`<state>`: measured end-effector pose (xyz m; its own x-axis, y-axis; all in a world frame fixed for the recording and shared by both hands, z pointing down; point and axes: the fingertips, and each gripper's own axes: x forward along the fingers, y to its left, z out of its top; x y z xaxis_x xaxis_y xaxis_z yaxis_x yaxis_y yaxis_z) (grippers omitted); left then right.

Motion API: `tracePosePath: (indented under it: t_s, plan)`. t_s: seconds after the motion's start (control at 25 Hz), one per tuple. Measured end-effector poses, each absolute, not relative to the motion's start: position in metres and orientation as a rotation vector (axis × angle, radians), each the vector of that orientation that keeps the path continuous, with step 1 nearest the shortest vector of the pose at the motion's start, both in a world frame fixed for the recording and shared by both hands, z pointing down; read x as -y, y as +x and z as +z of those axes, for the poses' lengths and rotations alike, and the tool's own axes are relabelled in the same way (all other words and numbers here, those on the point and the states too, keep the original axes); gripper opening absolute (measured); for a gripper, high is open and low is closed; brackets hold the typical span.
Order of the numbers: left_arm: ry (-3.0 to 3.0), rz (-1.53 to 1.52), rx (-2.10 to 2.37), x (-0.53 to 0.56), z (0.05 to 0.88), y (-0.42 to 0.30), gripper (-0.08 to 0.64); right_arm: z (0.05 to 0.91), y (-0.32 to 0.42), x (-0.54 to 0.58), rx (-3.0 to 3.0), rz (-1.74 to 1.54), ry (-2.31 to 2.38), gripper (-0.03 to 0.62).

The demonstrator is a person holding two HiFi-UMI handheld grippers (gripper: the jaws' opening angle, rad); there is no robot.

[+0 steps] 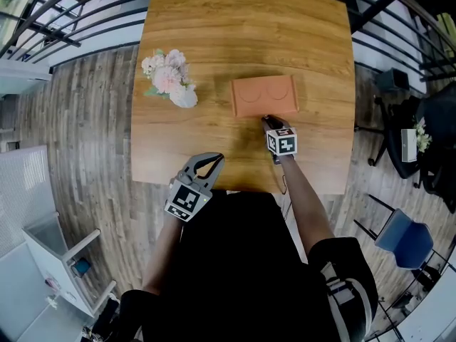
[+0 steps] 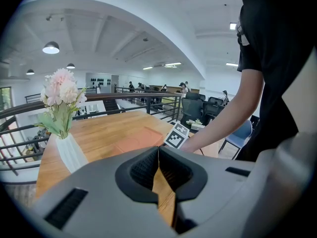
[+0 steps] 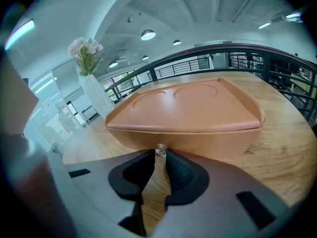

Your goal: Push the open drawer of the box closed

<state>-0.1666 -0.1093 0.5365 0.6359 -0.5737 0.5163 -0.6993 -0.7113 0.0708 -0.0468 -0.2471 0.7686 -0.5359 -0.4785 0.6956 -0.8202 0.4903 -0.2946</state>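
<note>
No word, number or brand name can be read anywhere. The only signs are coded black-and-white square patterns, blocky and without letters or digits. One is on the top face of the right marker cube [image 1: 282,142], just behind the jaws of the right tool [image 1: 268,122]. The other is on the left marker cube [image 1: 187,200], just behind the jaws of the left tool [image 1: 207,164]. In the left gripper view, the right marker cube's pattern shows again, ahead of the left tool's jaws and a little to their right. There too it is a code, not writing.
</note>
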Motion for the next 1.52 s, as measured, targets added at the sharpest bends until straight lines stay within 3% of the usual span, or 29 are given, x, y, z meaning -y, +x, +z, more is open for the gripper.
tracePosePath:
  t_s: [0.16,0.48,0.76,0.96,1.52]
  plan:
    - [2.607,0.685,1.025,0.109,0.534,-0.163,0.025,0.769,-0.046,0.242,2.219,0.879,1.063,0.11]
    - [2.622,0.67,1.012,0.105,0.529,-0.155,0.025,0.768,-0.036,0.231,2.21,0.882,1.084,0.1]
    - [2.643,0.649,1.006,0.098,0.527,-0.145,0.025,0.766,-0.023,0.212,2.201,0.853,1.096,0.083]
    - [2.651,0.639,0.993,0.089,0.527,-0.139,0.025,0.757,-0.013,0.199,2.212,0.808,1.115,0.017]
    - [2.699,0.613,0.959,0.073,0.52,-0.115,0.025,0.723,0.005,0.151,2.301,0.728,1.033,0.015]
